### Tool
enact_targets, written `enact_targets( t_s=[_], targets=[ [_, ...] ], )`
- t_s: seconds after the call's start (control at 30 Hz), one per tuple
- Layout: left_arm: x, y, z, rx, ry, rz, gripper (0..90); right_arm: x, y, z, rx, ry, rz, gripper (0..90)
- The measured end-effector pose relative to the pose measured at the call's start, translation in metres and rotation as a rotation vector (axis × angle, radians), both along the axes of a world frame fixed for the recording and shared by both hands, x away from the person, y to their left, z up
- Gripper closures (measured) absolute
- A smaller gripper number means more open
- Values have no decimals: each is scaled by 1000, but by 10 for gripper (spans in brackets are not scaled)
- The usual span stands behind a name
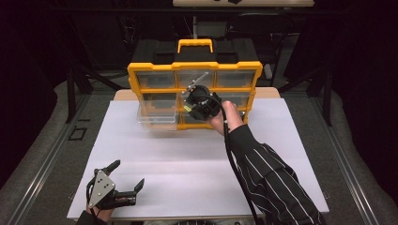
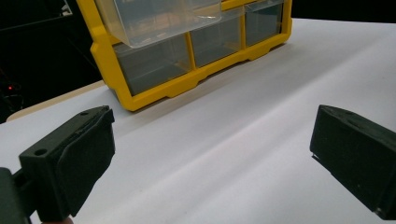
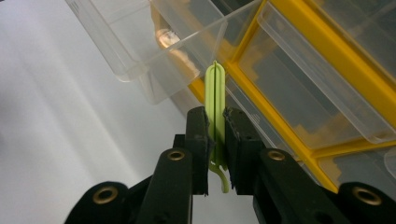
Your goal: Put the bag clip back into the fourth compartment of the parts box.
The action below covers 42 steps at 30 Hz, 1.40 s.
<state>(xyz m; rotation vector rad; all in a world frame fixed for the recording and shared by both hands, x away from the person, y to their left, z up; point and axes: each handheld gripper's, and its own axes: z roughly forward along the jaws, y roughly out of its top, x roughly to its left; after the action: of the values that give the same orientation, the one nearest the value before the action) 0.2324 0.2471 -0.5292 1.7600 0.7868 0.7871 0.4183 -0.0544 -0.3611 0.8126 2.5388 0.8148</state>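
Observation:
A yellow organizer (image 1: pixel 193 85) with clear drawers stands upright at the table's far side. One clear drawer (image 1: pixel 157 114) on its left is pulled out; it also shows in the right gripper view (image 3: pixel 154 42) and the left gripper view (image 2: pixel 154 21). My right gripper (image 1: pixel 190 107) hovers in front of the organizer's middle, shut on a thin light-green clip (image 3: pixel 215 100) that stands up between its fingers, just short of the open drawer. My left gripper (image 1: pixel 127 177) rests open at the near left of the table with nothing between its pads (image 2: pixel 70 158).
A white sheet (image 1: pixel 187 173) covers the table. The organizer's yellow frame (image 2: pixel 140 100) sits near the sheet's far edge. A black cable (image 1: pixel 234 173) trails from the right gripper along a striped sleeve (image 1: pixel 277 183). Dark floor and black stands surround the table.

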Motion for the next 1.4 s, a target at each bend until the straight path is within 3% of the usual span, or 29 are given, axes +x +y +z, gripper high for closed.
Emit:
enact_targets(
  t_s=[0.47,1.4],
  targets=[
    [0,0,0,-2,0,1,2,7,4,11,-3,-8,0,806],
    [0,1,0,-2,-3,0,2,15,33,27,-22,-17,36,805]
  ],
)
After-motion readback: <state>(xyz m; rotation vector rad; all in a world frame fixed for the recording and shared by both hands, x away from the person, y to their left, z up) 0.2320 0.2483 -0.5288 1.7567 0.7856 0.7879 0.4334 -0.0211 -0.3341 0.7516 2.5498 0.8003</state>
